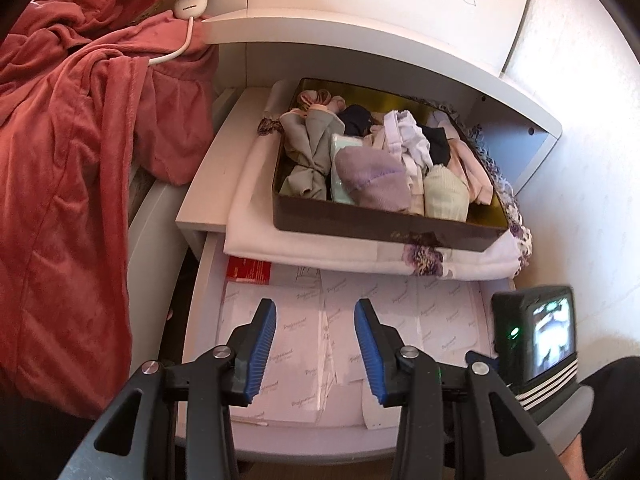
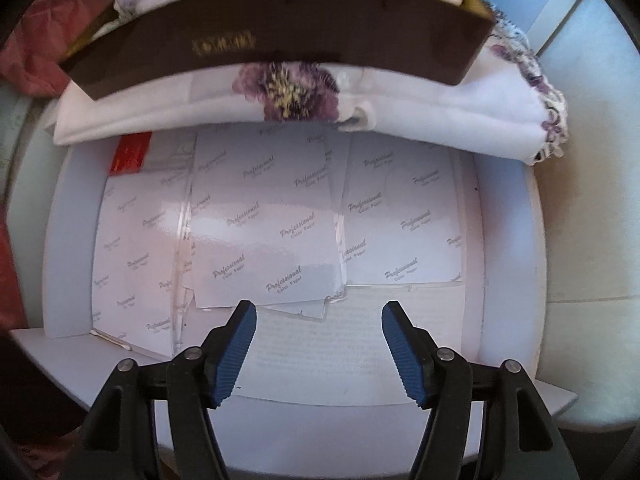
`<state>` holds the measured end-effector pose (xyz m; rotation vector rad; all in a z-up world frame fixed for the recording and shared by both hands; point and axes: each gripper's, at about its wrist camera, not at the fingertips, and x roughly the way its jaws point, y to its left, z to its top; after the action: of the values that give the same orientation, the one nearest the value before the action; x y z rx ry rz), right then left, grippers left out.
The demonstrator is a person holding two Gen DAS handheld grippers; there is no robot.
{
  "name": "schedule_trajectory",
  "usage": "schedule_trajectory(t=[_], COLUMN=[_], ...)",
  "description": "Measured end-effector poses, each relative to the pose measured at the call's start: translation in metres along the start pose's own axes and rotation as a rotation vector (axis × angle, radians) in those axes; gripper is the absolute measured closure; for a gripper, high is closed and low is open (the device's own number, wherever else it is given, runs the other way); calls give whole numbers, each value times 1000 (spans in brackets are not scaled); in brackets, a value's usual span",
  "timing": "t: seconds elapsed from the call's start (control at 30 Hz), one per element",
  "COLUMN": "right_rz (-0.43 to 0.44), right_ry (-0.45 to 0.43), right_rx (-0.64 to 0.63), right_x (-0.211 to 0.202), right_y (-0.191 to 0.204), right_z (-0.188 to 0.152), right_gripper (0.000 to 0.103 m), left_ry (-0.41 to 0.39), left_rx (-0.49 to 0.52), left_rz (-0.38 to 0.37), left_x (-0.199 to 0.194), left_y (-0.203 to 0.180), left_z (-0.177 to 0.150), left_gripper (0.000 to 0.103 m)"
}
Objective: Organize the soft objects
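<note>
The left tongs [image 1: 315, 320] are hanging partly open with nothing between their ribbed blue pads, pointing down over a pulled-out white drawer [image 1: 208, 264] lined with glossy white sheets printed "Professional" [image 1: 400, 308]. The right tongs [image 2: 319, 322] are standing wider apart, also empty, above the same sheets [image 2: 260, 232] in the drawer [image 2: 68, 240].

On the shelf above the drawer, a folded white blanket with purple flower print [image 1: 304, 248] is lying with a dark brown rectangular tin with a gold inside [image 1: 360, 220] sitting on top of it. The tin is holding the soft things: a grey knotted roll [image 1: 308, 152], a lilac knitted bundle [image 1: 372, 180], a pale green one [image 1: 444, 196], and white, black and pink pieces packed beside them. In the right wrist view the tin's front wall [image 2: 280, 40] is overhanging the blanket [image 2: 440, 116].

A rust-red plush robe [image 1: 72, 140] is draping at the left, with a white corded controller [image 1: 191, 4] resting on it.
</note>
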<state>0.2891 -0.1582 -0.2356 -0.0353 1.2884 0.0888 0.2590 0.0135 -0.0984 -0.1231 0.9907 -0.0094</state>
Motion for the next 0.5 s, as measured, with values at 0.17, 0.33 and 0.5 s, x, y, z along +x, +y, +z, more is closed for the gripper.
schedule_trajectory(t=[0.17, 0.33, 0.5], right_rz=[-3, -6, -23], right_ry=[-83, -220, -364], right_rx=[26, 38, 28], right_x=[-23, -62, -109], right_y=[-5, -7, -4], right_z=[0, -2, -10], right_gripper=[35, 32, 28], left_ry=[12, -10, -65], left_rx=[9, 1, 2], left_rz=[13, 26, 41], left_x=[-3, -15, -35], left_y=[1, 4, 4], left_z=[-15, -19, -21], left_gripper=[57, 57, 57])
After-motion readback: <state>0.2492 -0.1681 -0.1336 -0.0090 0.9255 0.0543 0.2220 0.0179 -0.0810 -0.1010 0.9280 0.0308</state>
